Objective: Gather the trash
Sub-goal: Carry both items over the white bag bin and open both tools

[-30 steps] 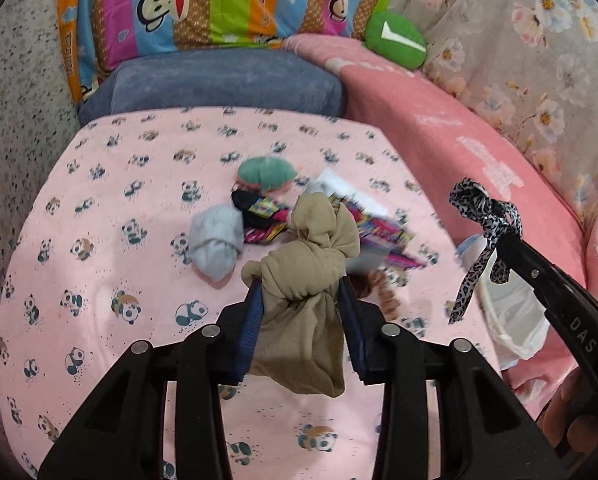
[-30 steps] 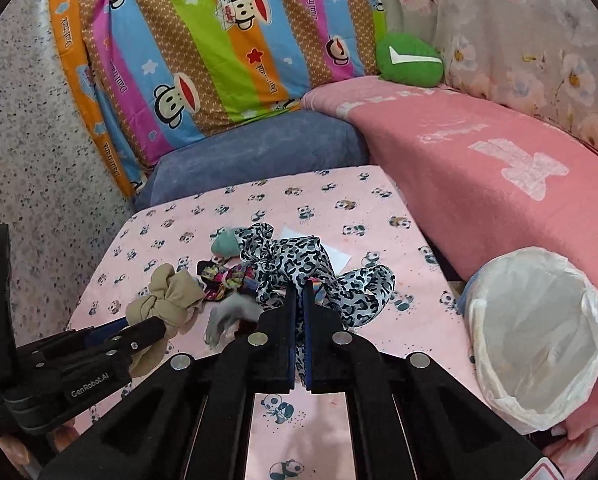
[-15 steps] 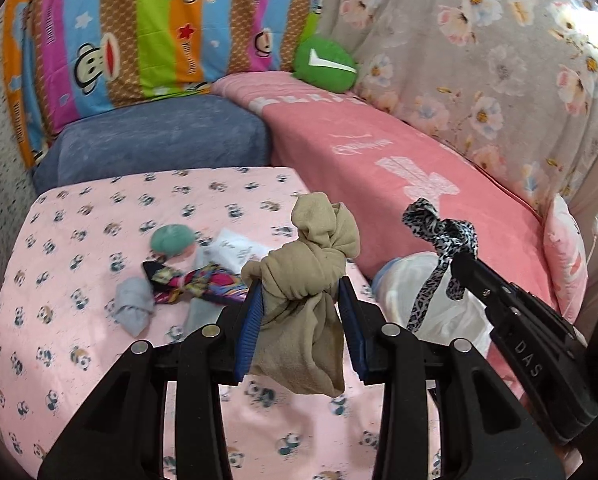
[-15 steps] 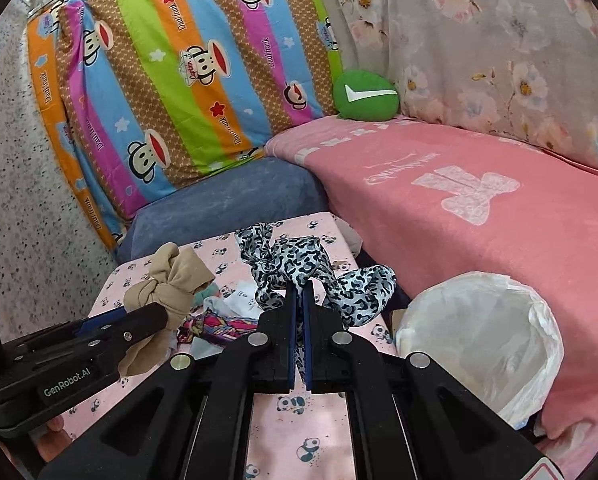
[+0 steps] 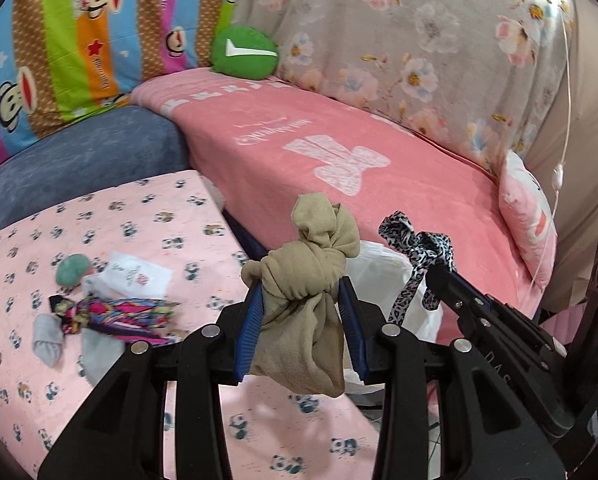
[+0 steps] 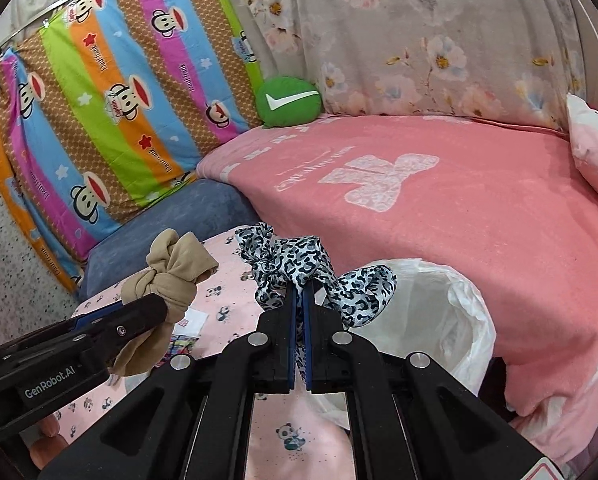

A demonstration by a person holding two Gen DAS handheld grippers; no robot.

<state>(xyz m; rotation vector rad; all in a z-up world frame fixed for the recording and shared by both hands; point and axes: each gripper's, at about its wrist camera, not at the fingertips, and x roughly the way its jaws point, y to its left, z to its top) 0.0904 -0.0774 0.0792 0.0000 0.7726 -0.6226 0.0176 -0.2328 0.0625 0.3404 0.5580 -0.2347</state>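
My left gripper (image 5: pixel 301 300) is shut on a knotted tan cloth (image 5: pixel 309 280) and holds it in the air beside the white bin bag (image 5: pixel 379 264); the tan cloth also shows in the right wrist view (image 6: pixel 171 276). My right gripper (image 6: pixel 297 292) is shut on a leopard-print cloth (image 6: pixel 299 264) and holds it over the near rim of the white bin bag (image 6: pixel 455 312). In the left wrist view the leopard-print cloth (image 5: pixel 415 252) hangs from the right gripper (image 5: pixel 431 276) above the bag.
On the pink panda sheet (image 5: pixel 139 216) lie a multicoloured cloth (image 5: pixel 115 312), a grey cloth (image 5: pixel 49 340), a teal ball (image 5: pixel 73 270) and white paper (image 5: pixel 135 280). A pink blanket (image 6: pixel 439 200), a green cushion (image 6: pixel 293 100) and a blue cushion (image 5: pixel 87 164) lie behind.
Both grippers have swung right, away from the pile on the sheet and toward the bin bag, each still holding its cloth.
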